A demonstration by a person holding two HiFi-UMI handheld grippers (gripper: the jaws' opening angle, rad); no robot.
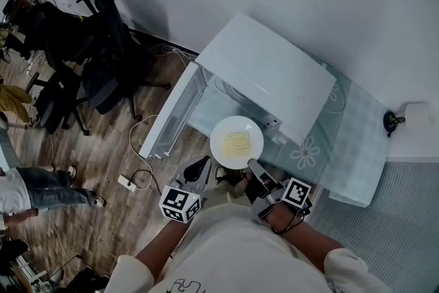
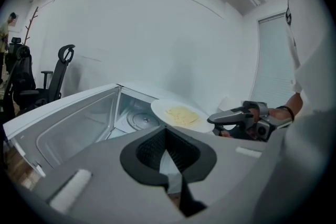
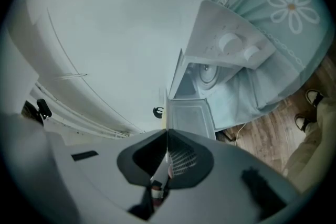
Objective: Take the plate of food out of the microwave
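Observation:
A white plate (image 1: 236, 142) with flat yellow food is held in the air in front of the white microwave (image 1: 274, 72). The microwave's door (image 1: 171, 121) hangs open to the left. My right gripper (image 1: 252, 165) is shut on the plate's near rim. From the left gripper view, the plate (image 2: 181, 114) floats before the open cavity and its glass turntable (image 2: 140, 120), with the right gripper (image 2: 213, 120) clamping its edge. In the right gripper view the plate (image 3: 167, 113) shows edge-on between the jaws of the right gripper (image 3: 167, 136). My left gripper (image 1: 204, 165) (image 2: 166, 132) is shut and holds nothing, just left of the plate.
The microwave stands on a table with a flower-print cloth (image 1: 343, 141). Black office chairs (image 1: 96, 72) crowd the back left. A power strip with cables (image 1: 127, 182) lies on the wood floor. A person (image 1: 27, 192) stands at the left edge. A white wall is behind.

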